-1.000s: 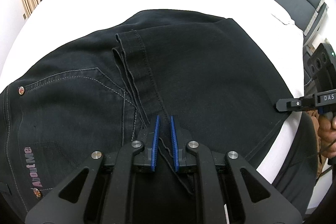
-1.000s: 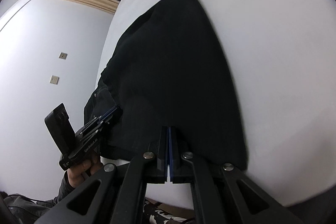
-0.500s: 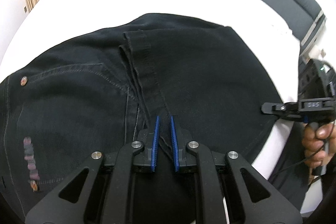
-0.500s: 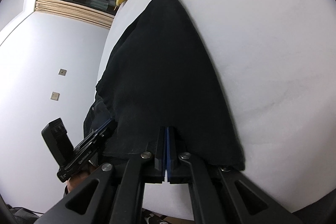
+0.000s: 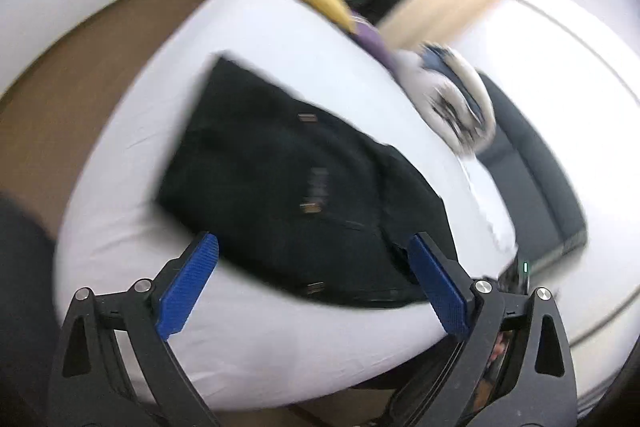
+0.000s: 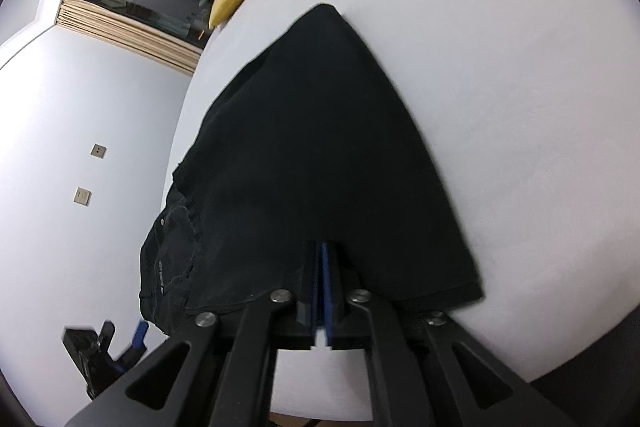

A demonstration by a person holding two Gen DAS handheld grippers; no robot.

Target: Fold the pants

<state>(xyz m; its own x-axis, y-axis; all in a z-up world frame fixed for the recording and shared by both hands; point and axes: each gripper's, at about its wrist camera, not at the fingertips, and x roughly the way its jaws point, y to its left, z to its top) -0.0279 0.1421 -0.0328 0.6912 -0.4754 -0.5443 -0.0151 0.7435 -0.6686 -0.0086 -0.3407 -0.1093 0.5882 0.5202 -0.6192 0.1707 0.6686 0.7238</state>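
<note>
Released and pulled back, left hand-held gripper (image 5: 312, 287) is opening — right hand-held gripper (image 6: 322, 291) easing open on pants (image 6: 320, 167) — label unreadable.

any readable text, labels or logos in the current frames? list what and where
None can be read.
Light print on the back pocket of the black pants: motion-blurred to a smear in the left wrist view.
Same pocket print in the right wrist view: too small and dark to make out.
Two small wall plates: no lettering to be seen.
</note>
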